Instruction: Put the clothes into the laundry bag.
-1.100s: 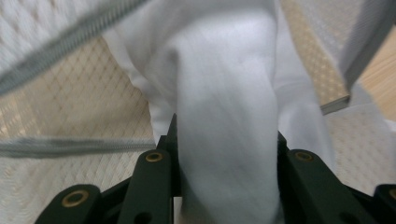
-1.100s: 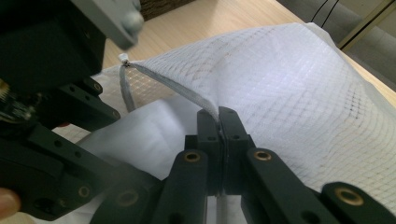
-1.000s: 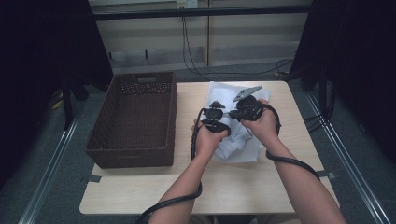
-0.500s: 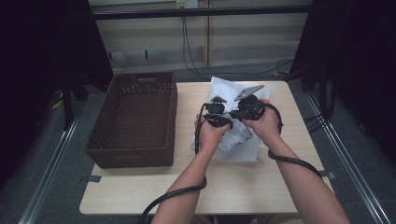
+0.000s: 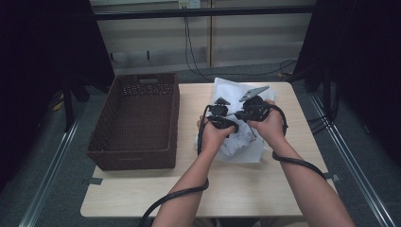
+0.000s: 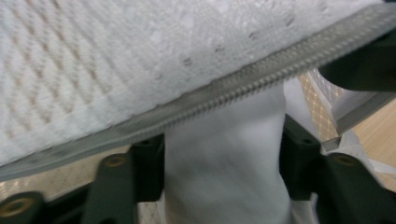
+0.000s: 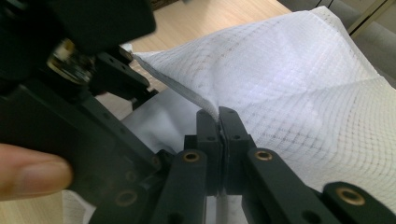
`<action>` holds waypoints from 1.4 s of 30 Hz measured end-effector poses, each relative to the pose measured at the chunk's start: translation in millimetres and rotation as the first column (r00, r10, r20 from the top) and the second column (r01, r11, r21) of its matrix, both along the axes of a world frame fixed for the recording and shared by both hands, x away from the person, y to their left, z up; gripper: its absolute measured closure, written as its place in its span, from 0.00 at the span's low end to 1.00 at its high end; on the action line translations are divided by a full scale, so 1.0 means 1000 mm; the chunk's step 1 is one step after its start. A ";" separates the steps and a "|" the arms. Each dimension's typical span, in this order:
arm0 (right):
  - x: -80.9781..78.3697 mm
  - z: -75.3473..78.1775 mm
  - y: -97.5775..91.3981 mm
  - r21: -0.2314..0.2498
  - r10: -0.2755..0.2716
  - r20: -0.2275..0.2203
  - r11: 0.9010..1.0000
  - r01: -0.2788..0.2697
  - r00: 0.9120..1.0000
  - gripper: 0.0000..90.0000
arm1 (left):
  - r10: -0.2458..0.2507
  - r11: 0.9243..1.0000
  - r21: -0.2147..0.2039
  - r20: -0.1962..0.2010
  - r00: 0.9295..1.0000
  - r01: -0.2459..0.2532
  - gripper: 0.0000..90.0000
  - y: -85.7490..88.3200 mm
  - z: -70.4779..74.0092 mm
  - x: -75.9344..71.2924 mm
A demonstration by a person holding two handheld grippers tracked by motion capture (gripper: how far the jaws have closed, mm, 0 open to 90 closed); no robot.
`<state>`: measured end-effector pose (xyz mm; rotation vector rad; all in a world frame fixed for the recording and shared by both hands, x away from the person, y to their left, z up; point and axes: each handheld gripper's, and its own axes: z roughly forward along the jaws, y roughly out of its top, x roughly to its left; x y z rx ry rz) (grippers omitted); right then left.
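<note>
Work in hand: a person handles a white mesh zip bag (image 5: 236, 137) with white cloth inside, near the middle of the pale wooden surface (image 5: 265, 189), just right of a dark brown woven basket (image 5: 137, 118).
Left hand-held gripper (image 5: 222, 120): its jaws have just been opening; they stand partly apart with a fold of white cloth (image 6: 224, 168) between them, under the bag's grey zip edge (image 6: 243, 84). The cloth fills the gap, but I cannot tell whether the pads press on it.
Right hand-held gripper (image 7: 218, 122): pinched tight on the bag's mesh edge, jaws nearly together.
Risk, slip: only a thin edge of mesh is pinched, so I judge a tug could pull it free.
Risk, snag: the loosening left jaws may drop the cloth or catch the zip as they move.
Risk, crowding: the two grippers sit very close and could knock together.
</note>
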<state>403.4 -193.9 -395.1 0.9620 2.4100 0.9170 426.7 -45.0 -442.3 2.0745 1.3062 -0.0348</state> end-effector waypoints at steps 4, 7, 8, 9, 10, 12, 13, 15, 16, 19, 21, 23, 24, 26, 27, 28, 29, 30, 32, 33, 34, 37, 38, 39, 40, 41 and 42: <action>0.000 -0.002 0.002 -0.005 -0.001 -0.004 1.000 0.001 1.000 0.98 | -0.023 1.000 0.007 -0.004 1.000 0.023 0.33 0.006 0.002 -0.003; -0.001 -0.004 0.004 -0.015 -0.005 -0.004 1.000 0.005 1.000 0.98 | -0.067 0.998 0.010 -0.006 0.998 0.067 0.26 0.014 0.003 -0.006; -0.001 -0.005 0.004 -0.009 -0.003 -0.014 1.000 0.003 1.000 0.98 | -0.061 0.998 0.003 -0.007 0.998 0.061 0.24 0.015 0.003 -0.006; 0.000 -0.006 0.005 -0.008 0.003 -0.004 1.000 -0.003 1.000 0.98 | -0.031 0.999 -0.018 -0.004 1.000 0.031 0.23 0.015 0.003 -0.008; 0.000 -0.006 0.006 -0.011 -0.004 -0.005 1.000 0.004 1.000 0.98 | -0.063 0.998 -0.004 -0.009 0.998 0.062 0.22 0.019 0.004 -0.008; -0.001 -0.006 0.008 -0.017 0.005 -0.008 1.000 -0.005 1.000 0.97 | -0.090 0.996 0.001 -0.010 0.996 0.090 0.20 0.024 0.004 -0.008; -0.001 -0.006 0.008 -0.015 0.001 -0.014 1.000 -0.001 1.000 0.97 | -0.089 0.996 0.007 -0.010 0.996 0.089 0.18 0.025 0.004 -0.009; -0.001 -0.006 0.008 -0.017 0.004 -0.005 1.000 -0.004 1.000 0.98 | -0.101 0.995 0.011 -0.011 0.995 0.101 0.15 0.029 0.004 -0.011; -0.001 -0.007 0.008 -0.021 -0.004 -0.007 1.000 0.004 1.000 0.98 | -0.110 0.994 -0.001 -0.019 0.994 0.110 0.15 0.030 0.004 -0.012; -0.001 -0.006 0.008 -0.025 0.003 -0.012 1.000 -0.004 1.000 0.98 | -0.119 0.993 -0.001 -0.028 0.992 0.119 0.13 0.034 0.003 -0.015; -0.001 -0.006 0.009 -0.025 -0.001 -0.005 1.000 0.001 1.000 0.98 | -0.126 0.992 -0.002 -0.028 0.992 0.126 0.13 0.037 0.003 -0.016; -0.001 -0.005 0.009 -0.032 -0.010 -0.004 0.999 0.010 1.000 0.97 | -0.128 0.992 -0.014 -0.033 0.991 0.127 0.13 0.041 0.003 -0.018; -0.001 -0.006 0.009 -0.023 0.004 -0.010 1.000 -0.004 1.000 0.97 | -0.124 0.992 -0.023 -0.031 0.992 0.124 0.13 0.044 0.002 -0.018; -0.001 -0.006 0.009 -0.025 -0.003 -0.013 1.000 0.002 1.000 0.97 | -0.130 0.992 -0.008 -0.019 0.991 0.130 0.13 0.047 0.002 -0.020; 0.000 -0.007 0.009 -0.026 -0.004 -0.010 1.000 0.003 1.000 0.97 | -0.130 0.991 -0.004 -0.017 0.991 0.130 0.13 0.048 0.003 -0.021; 0.000 -0.007 0.009 -0.026 -0.006 -0.015 1.000 0.005 1.000 0.97 | -0.136 0.991 0.000 -0.011 0.991 0.136 0.13 0.049 0.004 -0.022; 0.000 -0.007 0.009 -0.023 -0.009 -0.013 1.000 0.009 1.000 0.97 | -0.130 0.991 -0.010 -0.001 0.992 0.130 0.13 0.050 0.005 -0.024; 0.001 -0.007 0.010 -0.025 -0.008 -0.010 1.000 0.008 1.000 0.97 | -0.127 0.992 -0.009 0.006 0.992 0.127 0.14 0.052 0.006 -0.024; 0.001 -0.008 0.010 -0.032 0.001 -0.010 0.999 -0.001 1.000 0.97 | -0.125 0.992 -0.010 0.006 0.992 0.125 0.15 0.055 0.007 -0.025; 0.001 -0.008 0.011 -0.029 -0.002 -0.016 1.000 0.001 1.000 0.97 | -0.122 0.993 -0.001 0.009 0.993 0.122 0.16 0.056 0.008 -0.025; 0.001 -0.008 0.012 -0.027 -0.002 -0.010 1.000 0.002 1.000 0.97 | -0.118 0.993 0.001 0.013 0.993 0.118 0.18 0.058 0.009 -0.026; 0.001 -0.009 0.014 -0.027 -0.006 -0.017 1.000 0.006 1.000 0.97 | -0.098 0.995 -0.005 0.022 0.995 0.098 0.21 0.061 0.012 -0.027; 0.001 -0.009 0.014 -0.031 -0.005 -0.019 1.000 0.005 1.000 0.97 | -0.112 0.994 0.003 0.026 0.993 0.112 0.24 0.062 0.013 -0.027; 0.001 -0.009 0.014 -0.030 -0.004 -0.021 1.000 0.003 1.000 0.97 | -0.097 0.995 -0.004 0.035 0.995 0.097 0.26 0.063 0.015 -0.028; 0.001 -0.009 0.015 -0.026 -0.009 -0.026 1.000 0.008 1.000 0.97 | -0.092 0.996 0.001 0.039 0.995 0.092 0.30 0.064 0.016 -0.028; 0.001 -0.008 0.015 -0.029 -0.006 -0.022 1.000 0.005 1.000 0.97 | -0.085 0.996 0.010 0.040 0.996 0.085 0.36 0.065 0.017 -0.029; 0.001 -0.008 0.015 -0.030 -0.002 -0.023 1.000 0.002 1.000 0.97 | -0.088 0.996 0.019 0.042 0.995 0.087 0.37 0.066 0.017 -0.028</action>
